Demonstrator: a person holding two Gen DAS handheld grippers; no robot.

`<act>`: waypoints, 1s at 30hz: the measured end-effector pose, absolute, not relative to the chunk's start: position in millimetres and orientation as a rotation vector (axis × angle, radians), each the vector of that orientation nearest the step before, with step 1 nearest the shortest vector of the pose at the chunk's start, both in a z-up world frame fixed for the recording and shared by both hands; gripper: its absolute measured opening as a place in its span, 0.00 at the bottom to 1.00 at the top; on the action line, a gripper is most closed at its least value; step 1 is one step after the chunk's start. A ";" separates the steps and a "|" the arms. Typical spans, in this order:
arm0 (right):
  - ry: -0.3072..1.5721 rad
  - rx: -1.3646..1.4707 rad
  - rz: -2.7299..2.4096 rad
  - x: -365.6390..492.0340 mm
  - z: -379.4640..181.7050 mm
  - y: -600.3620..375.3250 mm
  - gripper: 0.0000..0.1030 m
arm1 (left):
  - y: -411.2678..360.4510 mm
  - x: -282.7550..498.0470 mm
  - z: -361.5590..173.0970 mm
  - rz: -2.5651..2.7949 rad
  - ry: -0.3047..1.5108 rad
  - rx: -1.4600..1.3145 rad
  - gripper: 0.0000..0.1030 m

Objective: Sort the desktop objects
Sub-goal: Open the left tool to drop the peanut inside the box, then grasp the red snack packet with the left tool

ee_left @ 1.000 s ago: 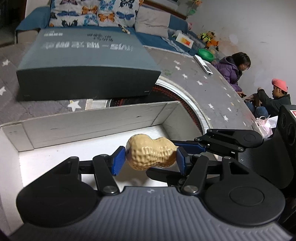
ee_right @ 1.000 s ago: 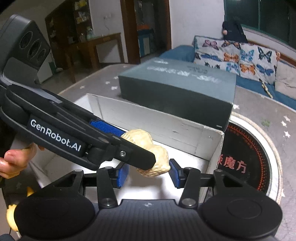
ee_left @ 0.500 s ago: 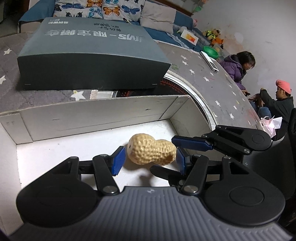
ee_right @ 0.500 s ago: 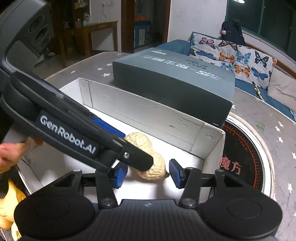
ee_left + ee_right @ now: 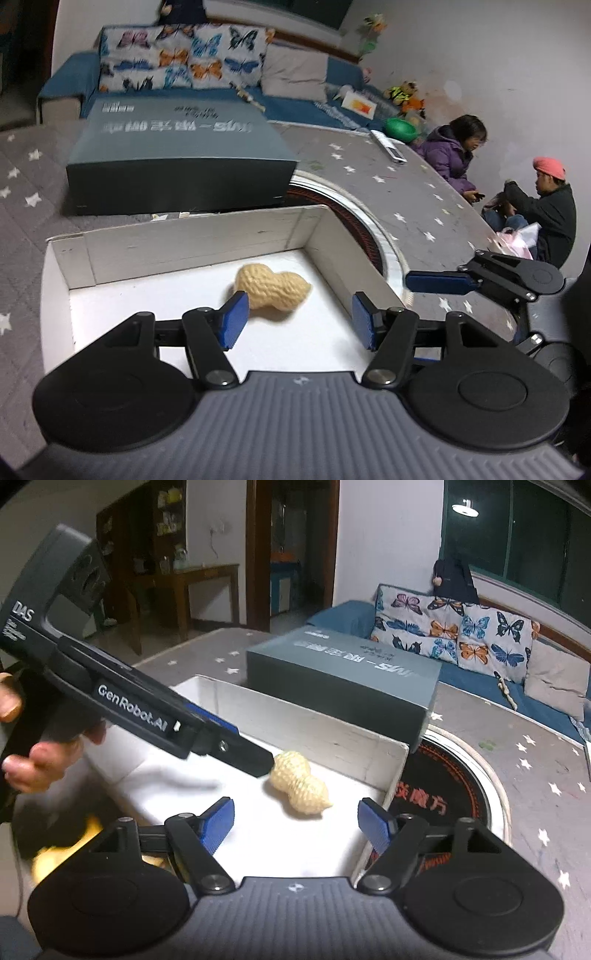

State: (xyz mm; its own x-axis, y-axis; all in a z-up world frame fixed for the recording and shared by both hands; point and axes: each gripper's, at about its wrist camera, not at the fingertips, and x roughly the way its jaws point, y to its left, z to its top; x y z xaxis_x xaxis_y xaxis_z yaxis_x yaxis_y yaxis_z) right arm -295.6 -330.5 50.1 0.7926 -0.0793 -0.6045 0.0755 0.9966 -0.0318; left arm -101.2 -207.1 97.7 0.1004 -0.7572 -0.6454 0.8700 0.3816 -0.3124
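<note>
A tan peanut-shaped toy (image 5: 273,291) lies on the floor of a white open box (image 5: 192,240), near its far right corner. It also shows in the right wrist view (image 5: 299,788), inside the same box (image 5: 314,734). My left gripper (image 5: 297,319) is open and empty, just behind the peanut and apart from it. My right gripper (image 5: 295,827) is open and empty over the box's near side. The left gripper's body (image 5: 140,716) reaches across the right wrist view, its tip beside the peanut.
A dark grey closed box (image 5: 177,162) stands behind the white box. A round black and red mat (image 5: 450,790) lies to the right. Yellow objects (image 5: 66,853) sit at the lower left of the right wrist view. Two people (image 5: 461,155) sit beyond the table's edge.
My left gripper opened and let go of the peanut, which now lies on the box floor. Both grippers have drawn back and up from it.
</note>
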 end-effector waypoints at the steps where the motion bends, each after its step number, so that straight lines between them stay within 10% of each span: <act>1: 0.647 -0.006 -0.080 -299.0 55.5 -329.4 0.79 | -201.2 -108.3 100.3 -1.215 0.823 0.167 0.60; 30: 0.886 0.043 0.026 -386.6 1.6 -274.1 0.79 | -176.6 -204.6 93.2 -1.373 0.774 0.292 0.64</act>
